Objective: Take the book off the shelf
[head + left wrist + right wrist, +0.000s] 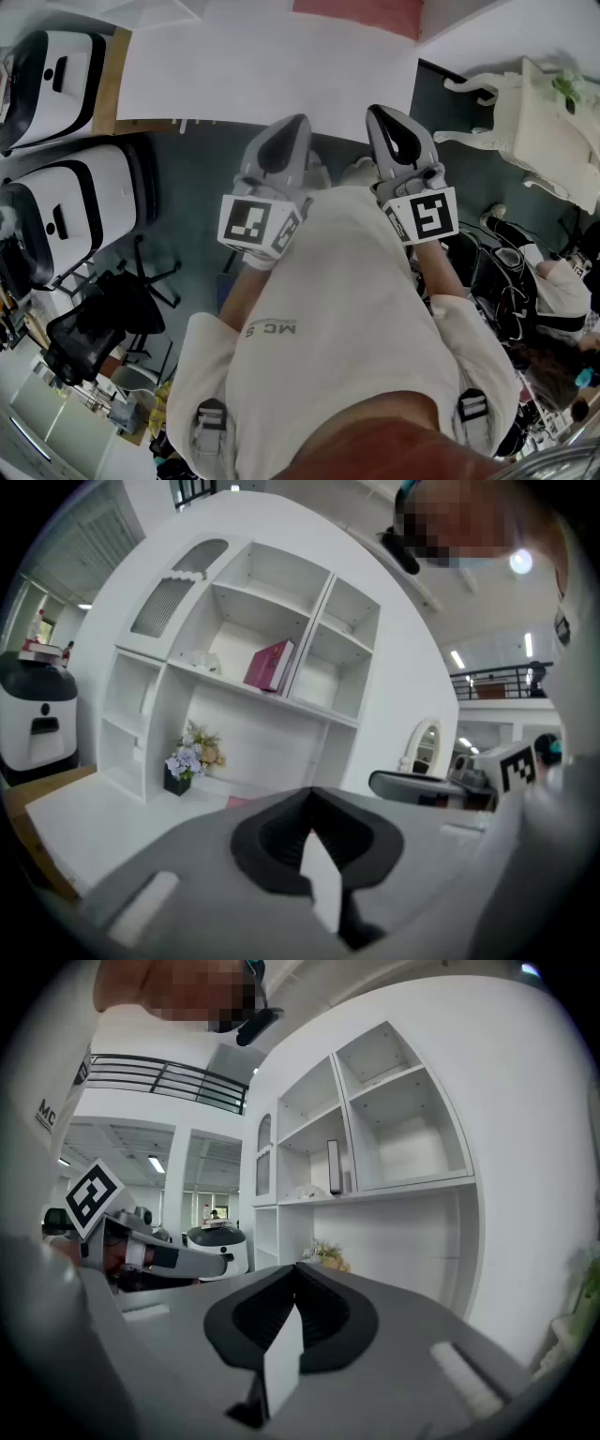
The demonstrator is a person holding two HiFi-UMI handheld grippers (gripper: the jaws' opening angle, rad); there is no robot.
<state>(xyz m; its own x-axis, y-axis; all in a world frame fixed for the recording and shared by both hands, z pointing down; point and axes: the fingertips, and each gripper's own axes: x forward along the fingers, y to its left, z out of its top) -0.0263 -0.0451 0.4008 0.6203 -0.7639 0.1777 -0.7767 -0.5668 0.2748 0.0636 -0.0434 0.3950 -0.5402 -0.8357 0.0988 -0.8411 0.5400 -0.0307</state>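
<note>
A pink book (270, 666) leans upright in a middle compartment of the white shelf unit (225, 592). In the right gripper view the same book (334, 1166) shows edge-on, dark and thin. Both grippers are held side by side in front of the person's chest, well short of the shelf. My left gripper (296, 124) (311, 793) has its jaws together with nothing between them. My right gripper (377, 114) (296, 1267) is shut and empty too. Each gripper shows in the other's view.
A small pot of flowers (190, 757) stands on the shelf's lower counter. White rounded machines (56, 75) and a black office chair (103, 328) are at the left. An ornate white table (525, 112) and an oval mirror (427, 747) are at the right.
</note>
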